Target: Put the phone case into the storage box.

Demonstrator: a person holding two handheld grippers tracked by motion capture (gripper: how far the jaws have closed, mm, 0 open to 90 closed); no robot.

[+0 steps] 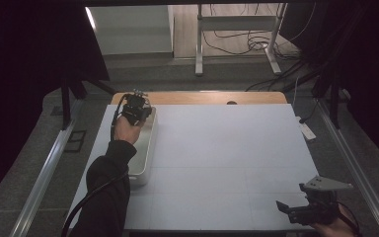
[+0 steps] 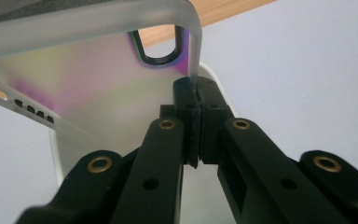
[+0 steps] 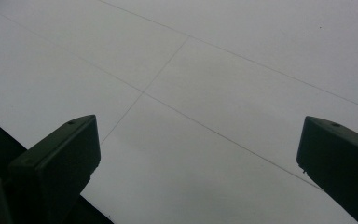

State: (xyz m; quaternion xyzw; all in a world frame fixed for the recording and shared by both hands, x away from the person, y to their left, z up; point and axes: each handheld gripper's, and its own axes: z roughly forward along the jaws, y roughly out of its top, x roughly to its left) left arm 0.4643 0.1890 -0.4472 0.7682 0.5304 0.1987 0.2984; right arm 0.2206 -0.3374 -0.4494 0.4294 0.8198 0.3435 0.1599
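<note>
a white-topped bench (image 1: 217,163) with a wooden strip along its far edge is seen from the high view, faint lines dividing its surface into panels. at its left side a long, pale metal tray (image 1: 145,155) is laid lengthwise, running from near the far edge toward the person; what lies inside it cannot be made out from above, as the left arm and hand (image 1: 125,129) cover much of it.

the left gripper (image 1: 137,109) is held over the far end of the tray. in the left gripper view a frosted, translucent phone case (image 2: 88,88) with a dark-rimmed camera cut-out is seen lifted at a tilt above the tray's pale rim, and the left gripper's fingers (image 2: 214,116) are pressed together on the case's edge.

the right gripper (image 1: 296,210) is held low at the near right corner of the bench, well apart from the tray. in the right gripper view its fingers (image 3: 60,158) are spread wide apart, with bare bench surface between them.
</note>
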